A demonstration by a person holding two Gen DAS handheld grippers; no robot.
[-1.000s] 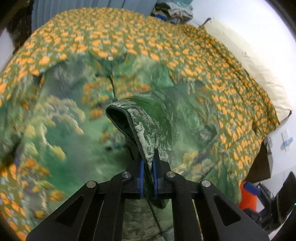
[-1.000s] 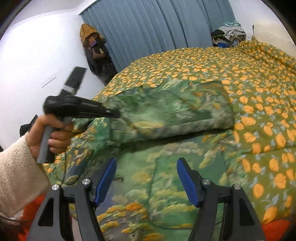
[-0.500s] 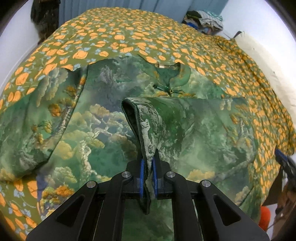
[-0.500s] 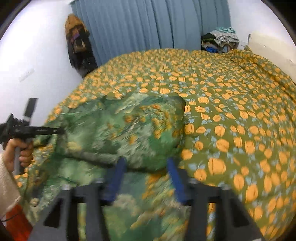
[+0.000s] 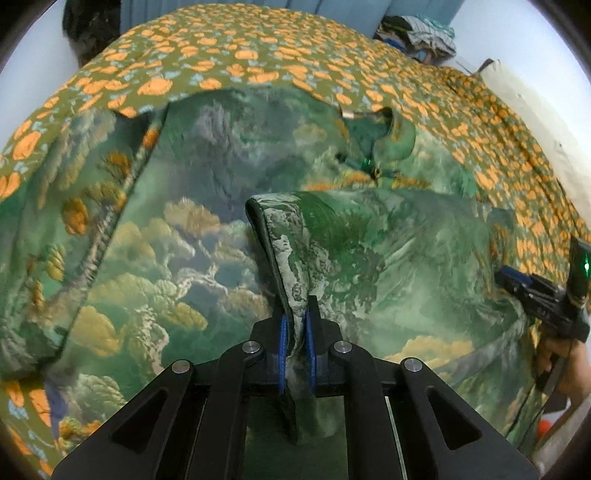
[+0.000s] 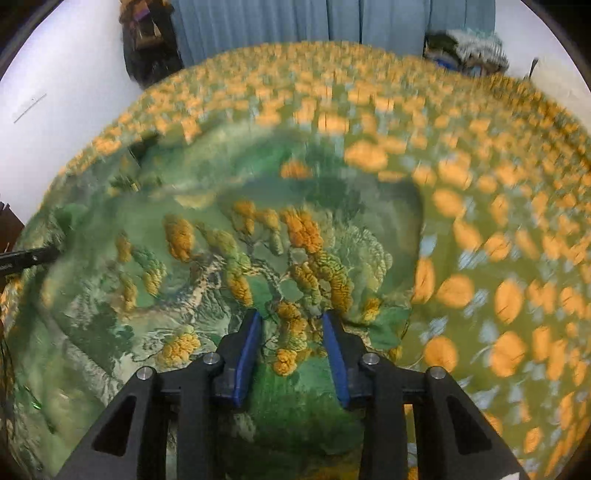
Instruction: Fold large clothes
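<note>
A large green garment (image 5: 207, 236) with a cloud and tree print lies spread on the bed, its collar (image 5: 373, 147) at the far side. My left gripper (image 5: 295, 332) is shut on a dark-edged fold of the garment (image 5: 291, 236) and holds it up above the rest. My right gripper (image 6: 291, 339) is open, its blue pads (image 6: 247, 343) on either side of a patch of the garment (image 6: 258, 254) near its right edge. The right gripper also shows at the right edge of the left wrist view (image 5: 535, 295). The right wrist view is blurred.
The bed is covered by an olive quilt with orange flowers (image 5: 258, 48), also in the right wrist view (image 6: 498, 229). Blue curtains (image 6: 332, 22) hang behind the bed. A pile of clothes (image 6: 465, 48) lies at the far right. A cream headboard (image 5: 532, 103) runs along the right.
My left gripper has carried the held fold across and lower over the garment. My right gripper has dropped down to the garment's right edge and narrowed its opening around the cloth.
</note>
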